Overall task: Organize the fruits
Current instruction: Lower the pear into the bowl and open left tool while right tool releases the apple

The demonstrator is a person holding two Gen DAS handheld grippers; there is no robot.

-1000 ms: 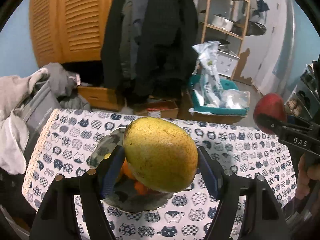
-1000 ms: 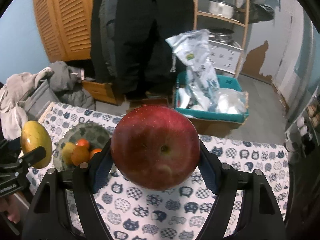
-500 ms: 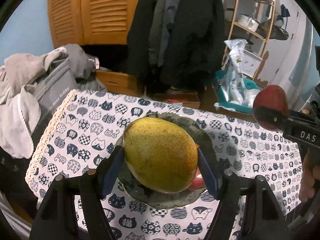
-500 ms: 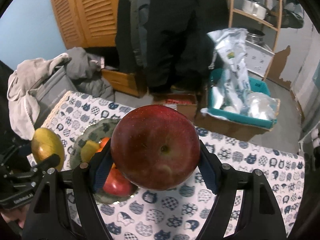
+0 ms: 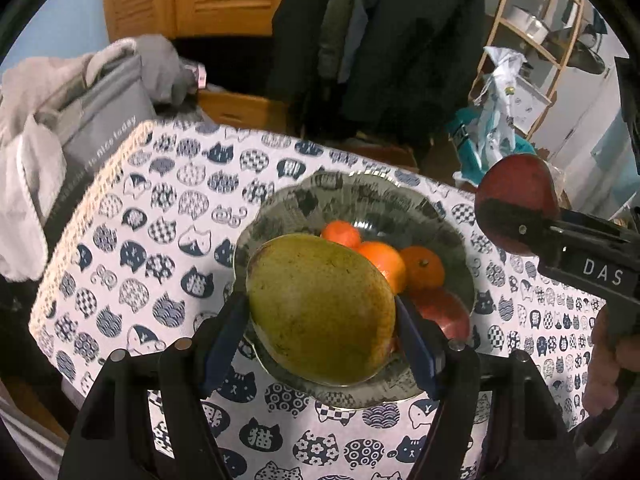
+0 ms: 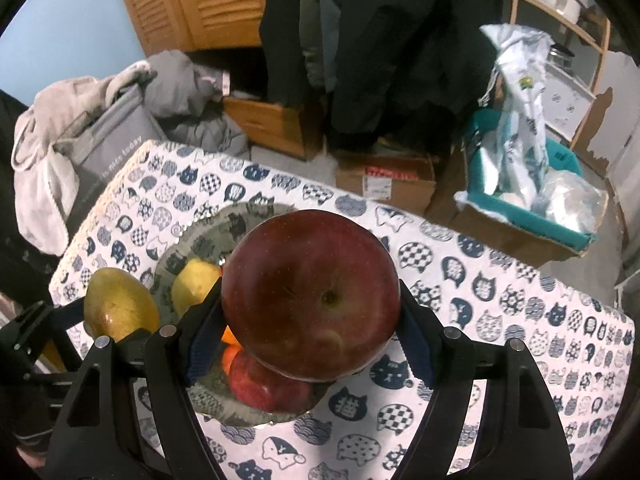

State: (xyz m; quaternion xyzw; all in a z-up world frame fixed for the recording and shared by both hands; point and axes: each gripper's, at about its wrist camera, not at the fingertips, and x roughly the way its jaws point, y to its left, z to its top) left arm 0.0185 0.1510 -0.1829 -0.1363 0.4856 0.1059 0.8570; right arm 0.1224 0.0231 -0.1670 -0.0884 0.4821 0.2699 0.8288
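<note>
My left gripper [image 5: 320, 320] is shut on a yellow-green mango [image 5: 320, 308] and holds it above the near side of a grey plate [image 5: 360, 192]. The plate holds three oranges [image 5: 422, 266] and a red apple [image 5: 444, 312]. My right gripper [image 6: 310, 316] is shut on a big red apple [image 6: 310, 300] above the same plate [image 6: 208, 236], where a yellow fruit [image 6: 194, 288] and another red apple [image 6: 264, 388] lie. The held apple [image 5: 516, 208] also shows at right in the left wrist view, and the mango [image 6: 120, 310] at left in the right wrist view.
The table wears a cat-print cloth [image 5: 160, 208]. A grey bag with clothes [image 5: 80, 120] stands off its left edge. Cardboard boxes [image 6: 384, 180] and a teal bin with plastic bags [image 6: 532, 184] sit on the floor behind. A wooden shelf [image 5: 536, 32] stands at back right.
Both grippers have tilted down and moved in over the plate with their fruit. The plate's oranges and apple now show clearly beneath them.
</note>
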